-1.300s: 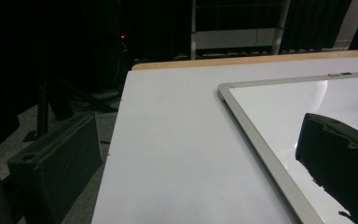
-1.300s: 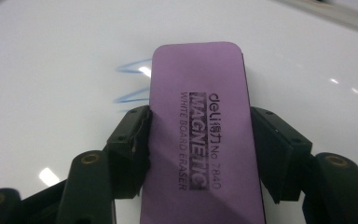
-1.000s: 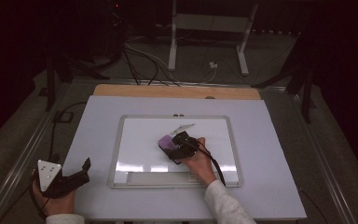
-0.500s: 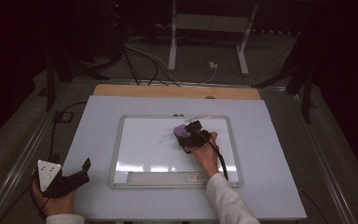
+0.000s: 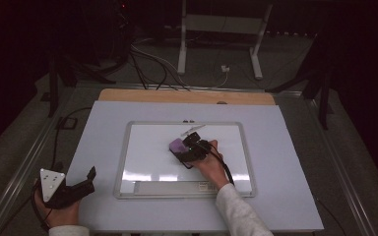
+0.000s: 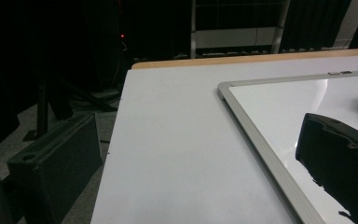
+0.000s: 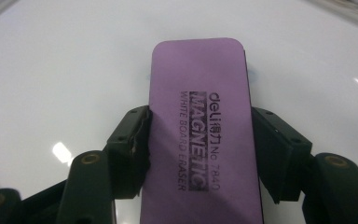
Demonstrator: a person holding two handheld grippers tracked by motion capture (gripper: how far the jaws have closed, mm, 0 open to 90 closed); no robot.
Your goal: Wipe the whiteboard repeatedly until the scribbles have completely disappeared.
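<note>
I am holding the purple rectangular magnetic whiteboard eraser [image 7: 200, 135] in my right tool [image 5: 191, 149], whose two black jaws are closing on its long sides, one to each side of the printed label. The eraser is lying flat on the white, silver-framed whiteboard [image 5: 236, 129], near the middle of the upper half, with its long axis running straight out from the tool in line with the jaws; any wiping stroke is therefore, in my judgement, going to carry it broadside or lengthwise across the board as my wrist directs. My left tool [image 5: 74, 189] is resting well apart at the near left corner of the pale grey counter [image 5: 103, 123], gripping nothing; how far apart its jaws are standing I cannot tell. My right hand [image 5: 211, 167] is the nearer one. Count: one eraser, one whiteboard, two tools.
</note>
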